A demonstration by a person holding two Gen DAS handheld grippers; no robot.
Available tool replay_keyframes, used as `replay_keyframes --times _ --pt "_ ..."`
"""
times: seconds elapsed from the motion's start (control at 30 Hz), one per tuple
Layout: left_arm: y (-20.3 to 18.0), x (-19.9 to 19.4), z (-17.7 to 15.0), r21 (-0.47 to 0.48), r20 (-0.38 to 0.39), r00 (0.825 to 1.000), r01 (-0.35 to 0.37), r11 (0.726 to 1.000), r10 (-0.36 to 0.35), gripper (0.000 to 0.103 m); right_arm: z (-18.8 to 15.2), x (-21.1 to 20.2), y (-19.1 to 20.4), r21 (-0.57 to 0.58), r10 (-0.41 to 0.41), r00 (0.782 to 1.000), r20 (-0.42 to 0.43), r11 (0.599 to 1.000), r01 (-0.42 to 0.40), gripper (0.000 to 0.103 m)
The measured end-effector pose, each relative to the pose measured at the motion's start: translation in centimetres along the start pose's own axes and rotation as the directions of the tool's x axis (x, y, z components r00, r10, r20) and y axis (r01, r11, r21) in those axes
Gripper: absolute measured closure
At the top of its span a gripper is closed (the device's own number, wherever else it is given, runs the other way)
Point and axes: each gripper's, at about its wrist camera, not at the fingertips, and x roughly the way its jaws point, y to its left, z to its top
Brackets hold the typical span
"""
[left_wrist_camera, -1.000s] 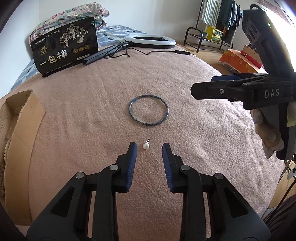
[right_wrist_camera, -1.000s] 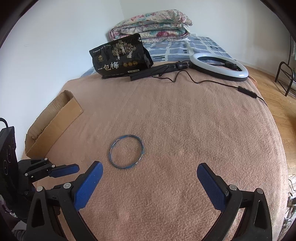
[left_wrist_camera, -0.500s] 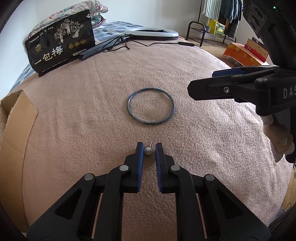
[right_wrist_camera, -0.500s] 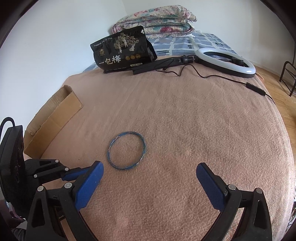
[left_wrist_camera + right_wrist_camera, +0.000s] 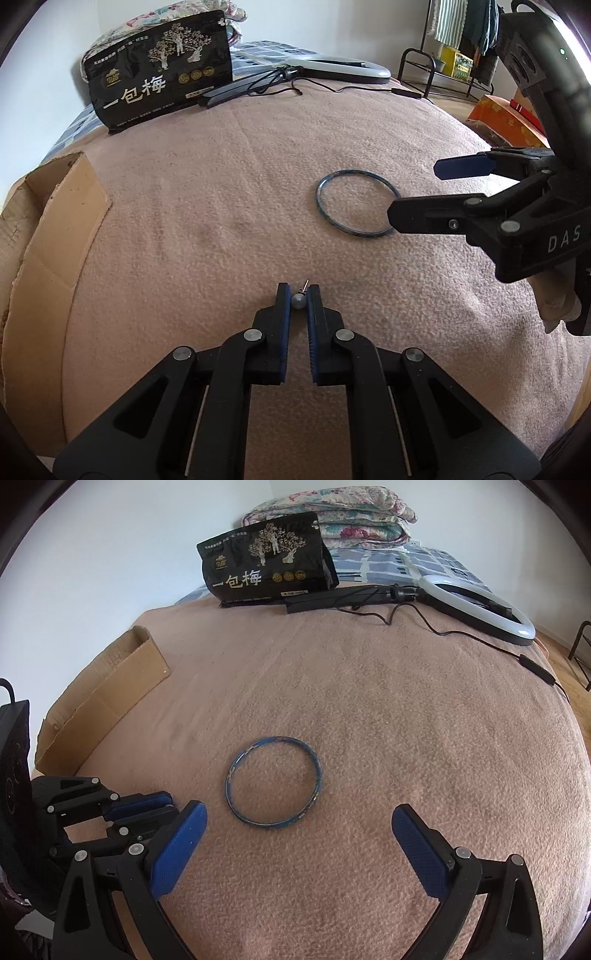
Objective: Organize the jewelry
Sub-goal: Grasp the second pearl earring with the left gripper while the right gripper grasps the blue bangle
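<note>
My left gripper [image 5: 298,295] is shut on a small pearl earring [image 5: 298,301] with a thin post, held just above the pink blanket. A blue bangle [image 5: 356,208] lies flat on the blanket ahead and to the right; it also shows in the right wrist view [image 5: 273,781]. My right gripper [image 5: 299,834] is open and empty, hovering just short of the bangle, and it shows from the side in the left wrist view [image 5: 424,199]. The left gripper shows at the lower left of the right wrist view [image 5: 162,810].
A cardboard box [image 5: 48,221] lies at the blanket's left edge [image 5: 103,698]. A black snack bag [image 5: 159,77], a ring light [image 5: 476,607] with its cable and folded quilts [image 5: 328,513] are at the back. A metal rack [image 5: 447,59] stands on the floor to the right.
My left gripper closed from wide open onto the pearl earring and lifted it slightly. The right gripper moved forward and closer to the bangle, still open.
</note>
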Motion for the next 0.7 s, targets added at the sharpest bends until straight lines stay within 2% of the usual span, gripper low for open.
replay_keyframes --times 0.27,0.43,0.57,0.7 --pt "1.8 -0.5 -0.7 -0.035 0.003 1.0 -0.013 0.999 0.013 0.096 0.4 2.3 1.8 -0.049 -0.015 0.999 -0.034 0.999 0.013 0.002" --pt "2.4 -0.8 -0.9 -0.051 0.005 1.0 -0.017 0.999 0.018 0.096 0.5 3.3 2.4 -0.06 -0.058 0.997 -0.046 0.997 0.055 0.002" --pt "2.8 -1.0 -1.0 -0.068 0.007 1.0 -0.019 0.998 0.019 0.096 0.5 3.5 2.7 -0.071 -0.097 0.994 -0.056 0.993 0.093 0.014" --pt "2.9 -1.3 -1.1 -0.077 0.009 1.0 -0.018 0.997 0.019 0.096 0.6 3.1 2.6 -0.071 -0.107 0.993 -0.057 0.992 0.103 0.031"
